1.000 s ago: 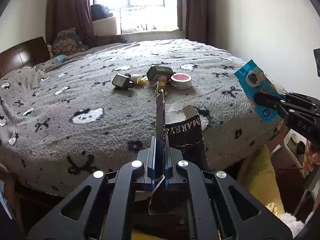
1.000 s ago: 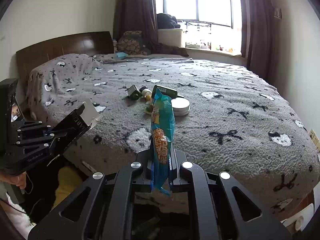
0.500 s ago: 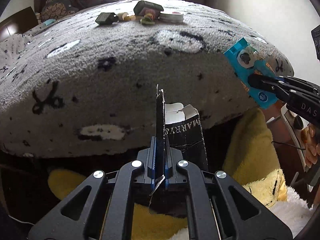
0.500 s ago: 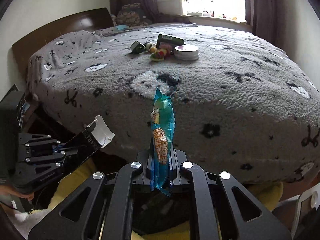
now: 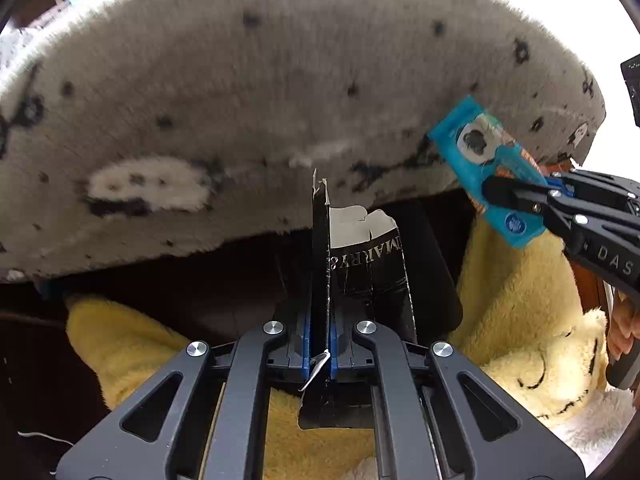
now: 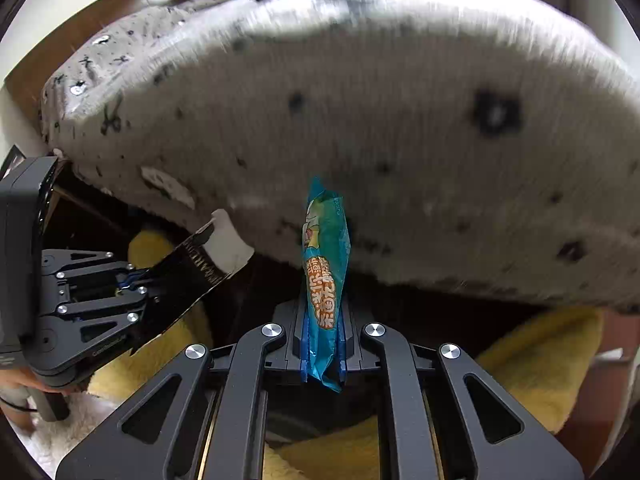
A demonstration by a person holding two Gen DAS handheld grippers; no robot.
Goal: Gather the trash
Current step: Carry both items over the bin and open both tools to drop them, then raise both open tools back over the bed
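The left tongs [image 5: 320, 344] look like matt black plastic with small bright metal screw heads and blue pads, and they are clamped on a black carton [image 5: 372, 276] of thin card, glossy on its printed face and dull white and torn along the upper flaps. The right tongs [image 6: 323, 344] have the same matt black finish and pinch a blue wrapper [image 6: 325, 280] of shiny, crinkled plastic film. The bed cover [image 5: 280, 92] is grey fleecy cloth, shaggy and rough, with black and white patches. Below its edge lies a yellow plush [image 5: 520, 312], soft and fuzzy. The headboard [image 6: 120, 4] looks like smooth dark wood.
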